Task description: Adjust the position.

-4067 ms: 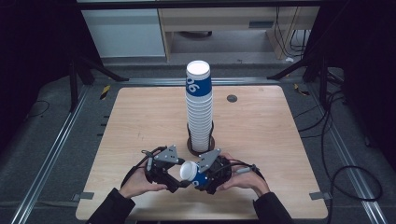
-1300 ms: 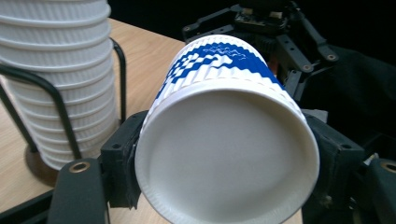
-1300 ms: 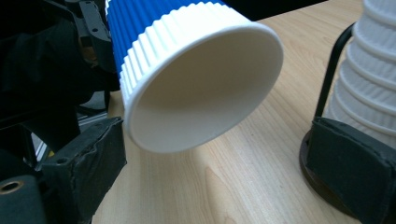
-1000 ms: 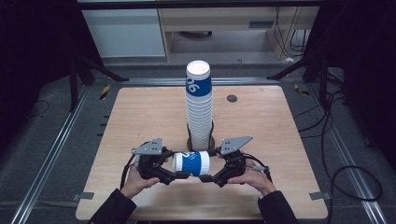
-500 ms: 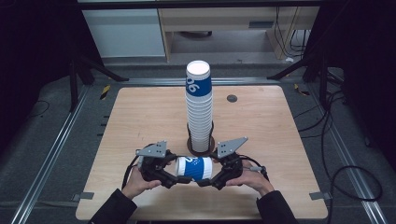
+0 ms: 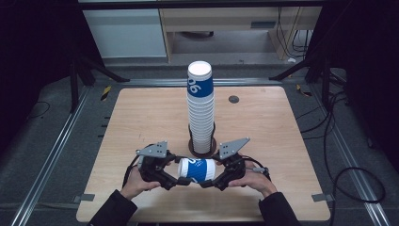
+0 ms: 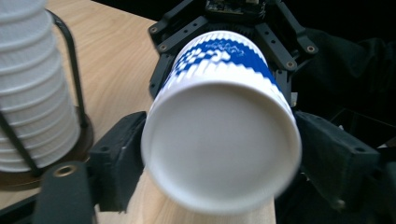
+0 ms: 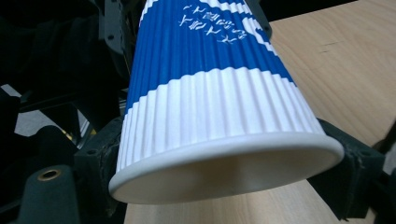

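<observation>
A blue and white ribbed paper cup [image 6: 197, 170] lies on its side above the table's near edge, held between both grippers. My left gripper [image 6: 173, 181] is shut on one end; the cup's flat white end [image 7: 219, 149] faces the camera in the left gripper view, with black pads [image 7: 116, 163] on both sides. My right gripper [image 6: 211, 181] is shut on the other end, where the rolled rim [image 8: 224, 154] sits between its jaws. Just behind stands a tall stack of the same cups [image 6: 201, 108] in a black wire holder [image 6: 202, 147].
The wooden table [image 6: 282, 141] has a small dark hole [image 6: 233, 99] at the back right. Metal rails [image 6: 56, 150] run along both sides on the grey floor. The stack [image 7: 32, 93] stands close on the left in the left gripper view. Cables [image 6: 348, 174] lie at the right.
Four seconds ago the cup pointed its mouth up between the close-set grippers. It now lies level between them, and over the last second it shifted slightly left and toward the person.
</observation>
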The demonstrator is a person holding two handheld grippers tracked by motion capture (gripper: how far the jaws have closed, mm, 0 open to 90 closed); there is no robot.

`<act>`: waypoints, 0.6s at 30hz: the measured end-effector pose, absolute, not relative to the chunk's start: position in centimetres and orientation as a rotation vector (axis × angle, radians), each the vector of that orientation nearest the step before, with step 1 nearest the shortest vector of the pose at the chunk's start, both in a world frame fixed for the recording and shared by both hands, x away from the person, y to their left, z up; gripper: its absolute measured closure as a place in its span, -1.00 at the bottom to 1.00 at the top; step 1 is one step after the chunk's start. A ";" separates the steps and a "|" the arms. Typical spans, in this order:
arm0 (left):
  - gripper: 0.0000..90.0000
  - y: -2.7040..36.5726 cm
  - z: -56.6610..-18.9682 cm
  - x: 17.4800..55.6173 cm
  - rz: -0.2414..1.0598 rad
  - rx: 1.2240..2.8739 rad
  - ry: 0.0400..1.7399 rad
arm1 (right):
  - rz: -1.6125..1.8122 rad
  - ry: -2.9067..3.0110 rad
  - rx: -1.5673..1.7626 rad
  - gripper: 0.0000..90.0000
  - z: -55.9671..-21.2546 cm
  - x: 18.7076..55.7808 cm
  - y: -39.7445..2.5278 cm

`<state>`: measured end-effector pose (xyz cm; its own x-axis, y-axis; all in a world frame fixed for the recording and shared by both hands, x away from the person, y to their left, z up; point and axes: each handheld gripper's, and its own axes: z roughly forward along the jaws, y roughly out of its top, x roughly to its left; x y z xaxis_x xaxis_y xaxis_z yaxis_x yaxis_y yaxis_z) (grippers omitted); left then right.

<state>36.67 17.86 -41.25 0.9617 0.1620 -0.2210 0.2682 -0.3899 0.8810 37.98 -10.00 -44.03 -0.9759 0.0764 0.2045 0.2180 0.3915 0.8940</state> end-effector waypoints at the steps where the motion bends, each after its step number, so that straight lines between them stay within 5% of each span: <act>1: -0.59 18.1 -41.1 36.8 -0.127 1.991 0.305 | -1.641 -2.522 -0.270 -0.63 -43.9 38.0 -10.1; 18: -0.66 16.5 -43.2 36.8 -0.096 2.331 0.264 | -1.313 -2.857 -0.166 -0.65 -45.1 37.5 -8.1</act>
<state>36.77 16.49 -43.24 0.9757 0.1604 -0.1492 0.2188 -0.6794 0.7004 37.52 -8.07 -45.13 -0.9944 0.0988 0.0375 0.0928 0.6464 0.7573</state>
